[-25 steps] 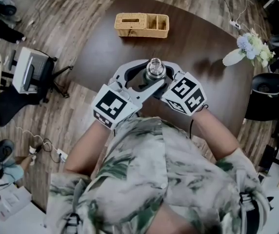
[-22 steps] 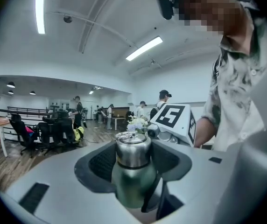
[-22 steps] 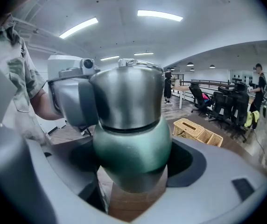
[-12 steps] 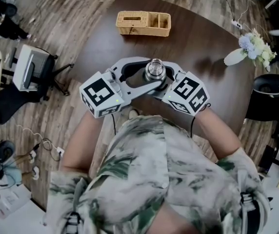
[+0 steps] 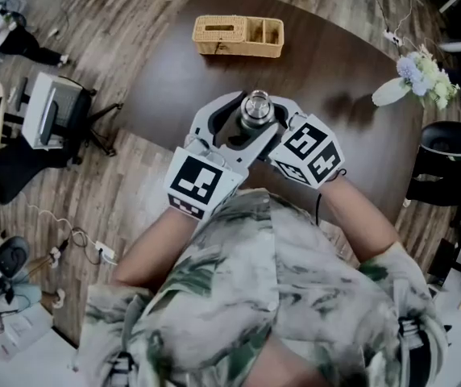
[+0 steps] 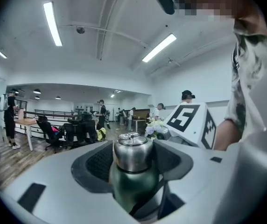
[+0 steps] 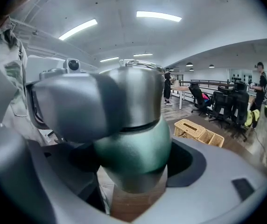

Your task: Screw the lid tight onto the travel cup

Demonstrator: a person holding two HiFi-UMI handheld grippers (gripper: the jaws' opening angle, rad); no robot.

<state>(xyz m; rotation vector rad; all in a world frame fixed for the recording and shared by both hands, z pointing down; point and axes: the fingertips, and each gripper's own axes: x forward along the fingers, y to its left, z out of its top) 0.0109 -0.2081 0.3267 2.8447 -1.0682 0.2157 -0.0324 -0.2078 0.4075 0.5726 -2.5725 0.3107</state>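
Long white ceiling strip lights [image 6: 52,23] are lighting everything evenly; fisheye edges are darkening, the close green-and-steel travel cup [image 7: 133,143] blurring.

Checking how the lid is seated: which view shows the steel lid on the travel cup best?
The left gripper view: the lid sits centred, its side and seam with the travel cup visible. The head view shows only its top; the right gripper view has it close and partly covered.

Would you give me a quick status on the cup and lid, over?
Left gripper just opening, lid between its jaws. Right gripper clamped on travel cup. Wicker basket far behind, apart.
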